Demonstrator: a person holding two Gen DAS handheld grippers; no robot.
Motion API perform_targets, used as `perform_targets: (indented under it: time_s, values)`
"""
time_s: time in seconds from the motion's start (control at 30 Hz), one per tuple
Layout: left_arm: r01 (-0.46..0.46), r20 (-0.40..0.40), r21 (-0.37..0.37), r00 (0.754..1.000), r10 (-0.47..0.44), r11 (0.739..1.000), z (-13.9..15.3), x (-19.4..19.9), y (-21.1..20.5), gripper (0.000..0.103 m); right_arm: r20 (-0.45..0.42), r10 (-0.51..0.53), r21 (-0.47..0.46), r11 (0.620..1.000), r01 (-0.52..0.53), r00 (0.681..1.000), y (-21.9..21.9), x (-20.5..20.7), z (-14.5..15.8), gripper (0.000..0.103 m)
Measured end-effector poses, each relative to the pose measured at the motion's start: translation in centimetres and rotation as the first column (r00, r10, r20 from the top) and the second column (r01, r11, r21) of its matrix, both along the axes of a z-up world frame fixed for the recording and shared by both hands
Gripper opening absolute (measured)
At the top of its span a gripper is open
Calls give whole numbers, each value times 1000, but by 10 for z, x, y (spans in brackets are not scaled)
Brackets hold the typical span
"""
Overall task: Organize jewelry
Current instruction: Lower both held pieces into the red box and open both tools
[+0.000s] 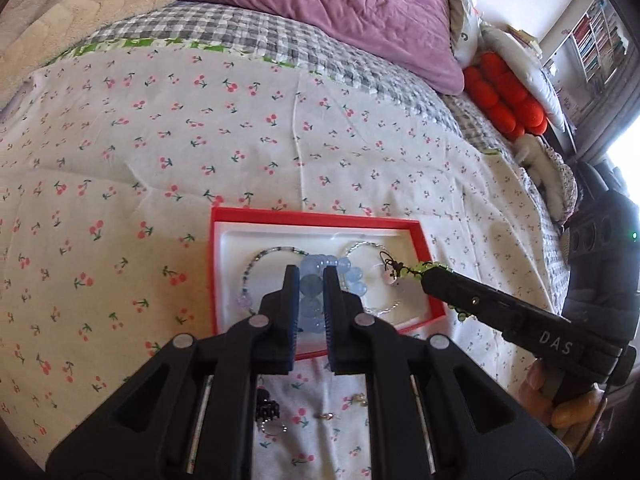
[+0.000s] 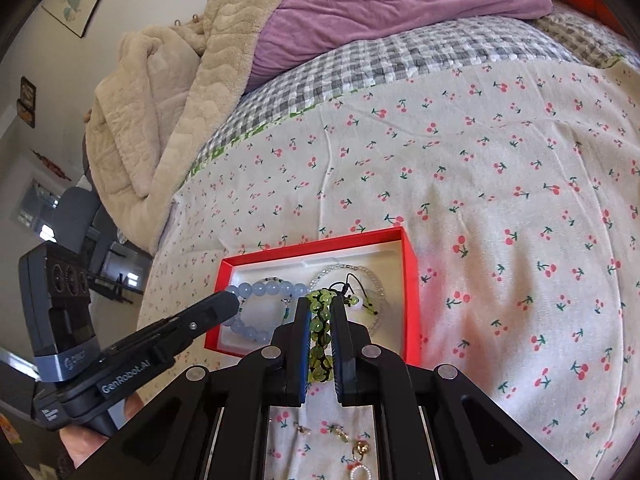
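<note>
A red box [image 1: 320, 216] with a white lining lies on the cherry-print bedspread; it also shows in the right wrist view [image 2: 412, 280]. My left gripper [image 1: 311, 276] is shut on a blue bead bracelet [image 1: 310, 288] over the box; that bracelet also shows in the right wrist view [image 2: 260, 292]. My right gripper [image 2: 322, 308] is shut on a green bead bracelet [image 2: 320, 328] over the box's right half; that bracelet also shows in the left wrist view [image 1: 424, 270]. A thin beaded bracelet [image 1: 256, 268] and a silver chain bracelet [image 1: 372, 248] lie in the box.
Small earrings and rings [image 2: 344, 436] lie on the bedspread in front of the box, with a dark hair clip [image 1: 266, 406] near them. A purple quilt [image 1: 340, 12], a beige blanket [image 2: 160, 100] and red cushions [image 1: 504, 96] lie at the back of the bed.
</note>
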State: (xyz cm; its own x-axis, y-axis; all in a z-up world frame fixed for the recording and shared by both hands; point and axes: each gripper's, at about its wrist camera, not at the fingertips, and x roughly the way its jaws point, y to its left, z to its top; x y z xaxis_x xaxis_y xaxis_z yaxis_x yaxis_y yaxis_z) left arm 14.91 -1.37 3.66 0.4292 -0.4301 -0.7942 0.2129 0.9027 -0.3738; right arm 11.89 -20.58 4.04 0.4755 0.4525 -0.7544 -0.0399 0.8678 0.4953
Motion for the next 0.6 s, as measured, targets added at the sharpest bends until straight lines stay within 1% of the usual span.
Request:
perform_targets:
  time_s: [0.13, 0.23, 0.3, 0.33, 0.37, 0.43, 0.47, 0.5, 0.53, 0.6]
  values:
    - [5, 22, 24, 1000, -5, 1000, 1, -1, -1, 13, -16, 21, 6, 1000, -21, 1000, 7, 2, -4, 11]
    - [17, 40, 40, 999, -19, 999, 5, -4, -3, 14, -23, 19, 20, 1000, -19, 1000, 9, 3, -3, 15]
    - [20, 35, 64, 999, -22, 998, 4, -4, -5, 23, -26, 10, 18, 1000, -9, 1000, 8, 4, -1, 16]
    - [16, 29, 78, 999, -18, 997, 4, -5, -5, 26, -22, 3, 16, 1000, -3, 1000, 6, 3, 0, 17]
    - [15, 26, 84, 1000, -17, 996, 4, -6, -4, 31, -23, -3, 10, 1000, 3, 1000, 3, 3, 1, 21]
    - [14, 23, 93, 1000, -16, 996, 4, -8, -3, 35, -23, -16, 8, 1000, 16, 1000, -1, 0, 3, 38]
    - [15, 25, 95, 1000, -17, 995, 5, -10, -3, 39, -14, -26, 10, 1000, 26, 1000, -4, -2, 6, 55]
    - [15, 31, 100, 999, -18, 995, 7, -12, -2, 46, -4, -28, 11, 1000, 28, 1000, -5, -4, 9, 60]
    - [14, 37, 105, 999, -18, 994, 8, -14, -1, 50, 9, -22, 12, 1000, 22, 1000, -6, -7, 13, 60]
    - [11, 62, 121, 998, -19, 993, 14, -21, 1, 62, 19, -11, 16, 1000, 11, 1000, -7, -11, 18, 60]
